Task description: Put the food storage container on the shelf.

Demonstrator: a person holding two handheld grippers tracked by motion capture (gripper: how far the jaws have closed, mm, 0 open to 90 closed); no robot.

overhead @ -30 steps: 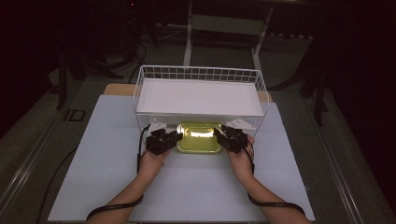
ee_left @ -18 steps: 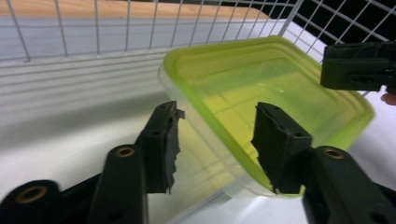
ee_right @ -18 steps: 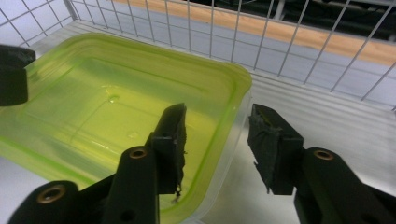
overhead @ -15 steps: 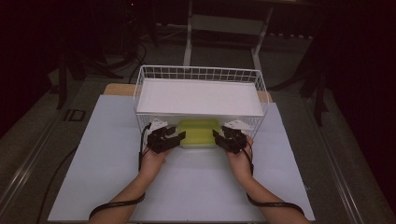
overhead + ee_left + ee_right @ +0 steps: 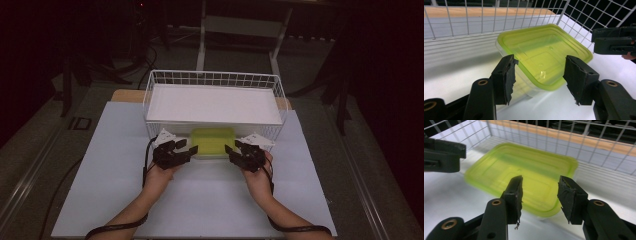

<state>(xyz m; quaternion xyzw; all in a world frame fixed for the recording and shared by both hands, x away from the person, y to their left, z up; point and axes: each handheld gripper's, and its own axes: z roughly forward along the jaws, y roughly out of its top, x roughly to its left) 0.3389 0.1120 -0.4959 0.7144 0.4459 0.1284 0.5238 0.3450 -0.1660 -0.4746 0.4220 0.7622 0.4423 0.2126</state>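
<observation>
Apparently released, the box (image 5: 541, 55) sits under the basket (image 5: 215, 80), just ahead of both grippers' (image 5: 184, 150) (image 5: 235, 151) spread, empty jaws, nothing evidently left.

The container (image 5: 212, 141) has its far end hidden under the wire basket's (image 5: 215, 80) white tray in the high view's centre.
</observation>
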